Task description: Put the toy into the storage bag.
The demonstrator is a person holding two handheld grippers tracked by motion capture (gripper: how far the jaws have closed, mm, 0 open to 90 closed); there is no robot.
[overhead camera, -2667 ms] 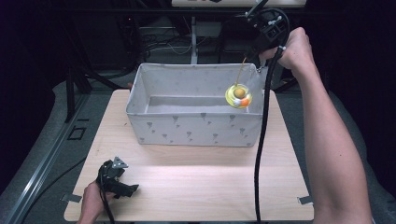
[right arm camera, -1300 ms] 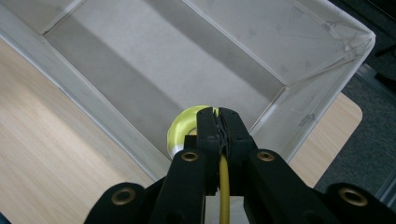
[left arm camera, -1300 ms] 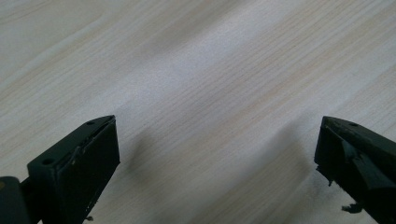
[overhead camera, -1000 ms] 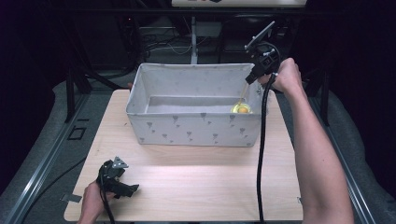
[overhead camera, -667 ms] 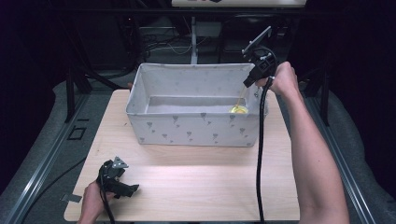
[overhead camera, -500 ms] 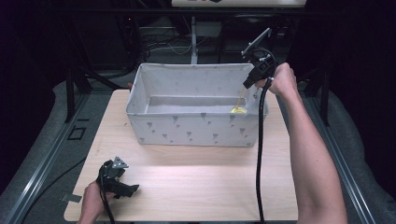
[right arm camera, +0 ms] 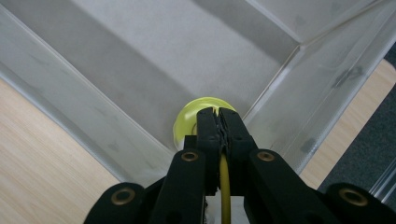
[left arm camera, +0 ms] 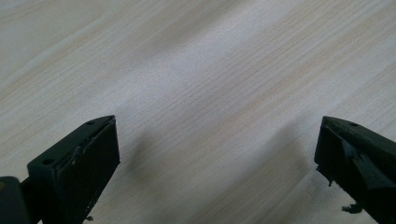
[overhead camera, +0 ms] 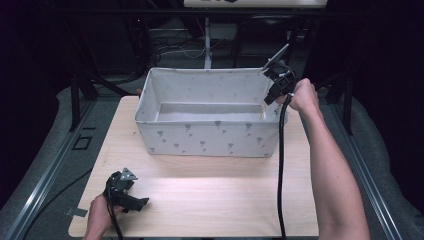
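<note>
- Jaws of the right gripper (right arm camera: 218, 122) are pinched together on a yellow strip attached to a round yellow-green object (right arm camera: 194, 117), seen in the right gripper view low in a corner of the bin (overhead camera: 210, 137).
- From the high view, one bin stands on one table (overhead camera: 225, 200); its near wall hides that object.
- Left gripper (left arm camera: 217, 154), near the table's front edge away from the bin, gapes wide over bare wood.

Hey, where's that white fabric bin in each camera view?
High view: the white fabric bin sits on the table's far half, centre.
Left gripper view: not in it.
Right gripper view: its inside corner spreads across the picture, upper right.
Shared landmark: the right hand-held gripper at that corner.
</note>
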